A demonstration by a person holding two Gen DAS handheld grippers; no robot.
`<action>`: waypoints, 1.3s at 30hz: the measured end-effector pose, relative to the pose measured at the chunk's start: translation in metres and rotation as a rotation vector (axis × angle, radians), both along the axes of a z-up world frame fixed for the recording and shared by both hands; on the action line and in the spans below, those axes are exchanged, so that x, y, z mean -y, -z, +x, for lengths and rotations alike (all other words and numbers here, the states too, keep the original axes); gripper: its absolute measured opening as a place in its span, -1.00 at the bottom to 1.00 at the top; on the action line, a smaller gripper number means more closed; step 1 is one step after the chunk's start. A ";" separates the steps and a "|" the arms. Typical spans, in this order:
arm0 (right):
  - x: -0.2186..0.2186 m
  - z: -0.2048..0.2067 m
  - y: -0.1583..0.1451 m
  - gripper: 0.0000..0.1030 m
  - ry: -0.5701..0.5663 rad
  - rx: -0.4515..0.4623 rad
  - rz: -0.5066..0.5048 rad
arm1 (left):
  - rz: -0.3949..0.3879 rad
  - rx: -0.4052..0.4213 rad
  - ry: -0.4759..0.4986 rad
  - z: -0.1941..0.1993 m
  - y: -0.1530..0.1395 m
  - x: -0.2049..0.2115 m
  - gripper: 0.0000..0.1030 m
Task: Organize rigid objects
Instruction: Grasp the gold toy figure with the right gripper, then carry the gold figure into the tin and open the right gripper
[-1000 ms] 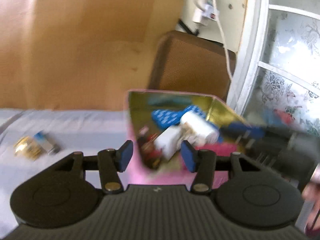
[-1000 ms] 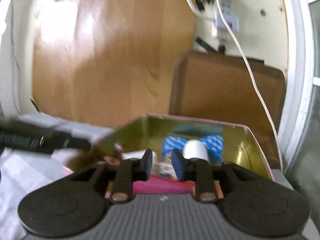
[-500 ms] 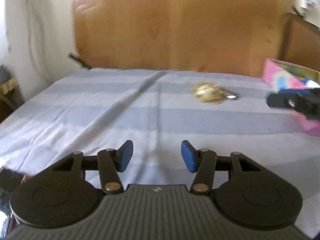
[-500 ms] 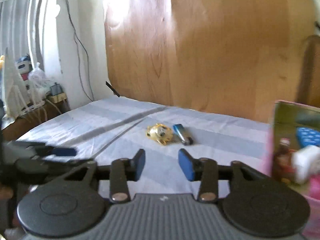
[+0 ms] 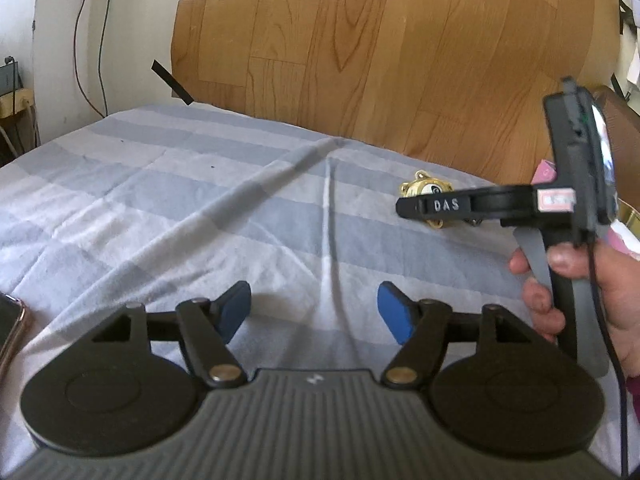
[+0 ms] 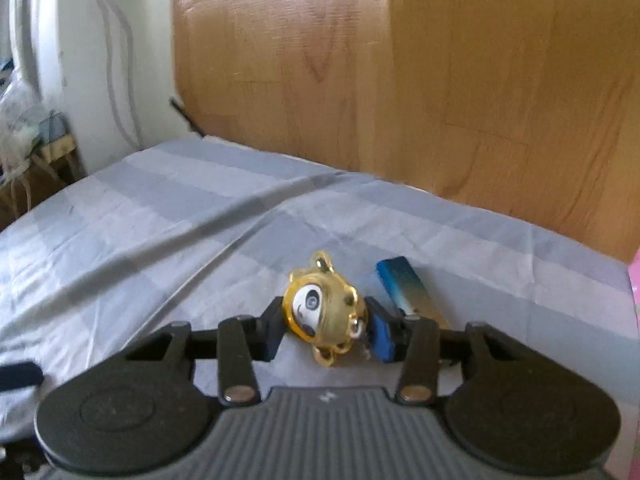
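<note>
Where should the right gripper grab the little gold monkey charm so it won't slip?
Grip the gold charm across its round body, coming from the near side and above, as the right gripper does now, one finger each side. It lies flat on the striped sheet, and its rim looks like the widest firm part. I can't tell whether the pads touch it yet.

The white letters "DAS" could be read on the side of the black finger of the right gripper [image 5: 404, 208], seen ahead and to the right of the left gripper [image 5: 314, 312]. A pink label [image 5: 556, 201] was fixed further back on the same tool, but its print was too blurred to be read.
</note>
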State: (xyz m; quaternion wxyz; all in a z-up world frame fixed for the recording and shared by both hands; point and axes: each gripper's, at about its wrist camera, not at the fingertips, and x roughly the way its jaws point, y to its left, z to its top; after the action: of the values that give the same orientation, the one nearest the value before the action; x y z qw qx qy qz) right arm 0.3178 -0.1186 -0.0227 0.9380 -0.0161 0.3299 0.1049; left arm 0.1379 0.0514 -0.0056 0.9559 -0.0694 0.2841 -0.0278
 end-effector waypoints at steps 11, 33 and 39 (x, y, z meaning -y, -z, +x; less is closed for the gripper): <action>0.010 -0.123 -0.005 -0.20 -0.114 0.010 -0.011 | 0.035 -0.009 0.023 0.000 -0.001 0.008 0.41; 0.052 -0.228 -0.010 -0.25 -0.138 0.041 0.030 | -0.253 -0.146 0.443 -0.046 -0.001 0.117 0.26; 0.070 -0.235 -0.029 -0.27 -0.062 0.167 0.039 | -0.239 -0.083 0.498 -0.032 -0.034 0.141 0.06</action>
State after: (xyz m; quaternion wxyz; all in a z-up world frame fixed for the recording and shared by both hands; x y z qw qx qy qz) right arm 0.0832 -0.1885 0.0067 0.9587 -0.0164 0.2477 0.1384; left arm 0.1063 -0.0897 0.0284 0.8923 -0.1107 0.3258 -0.2923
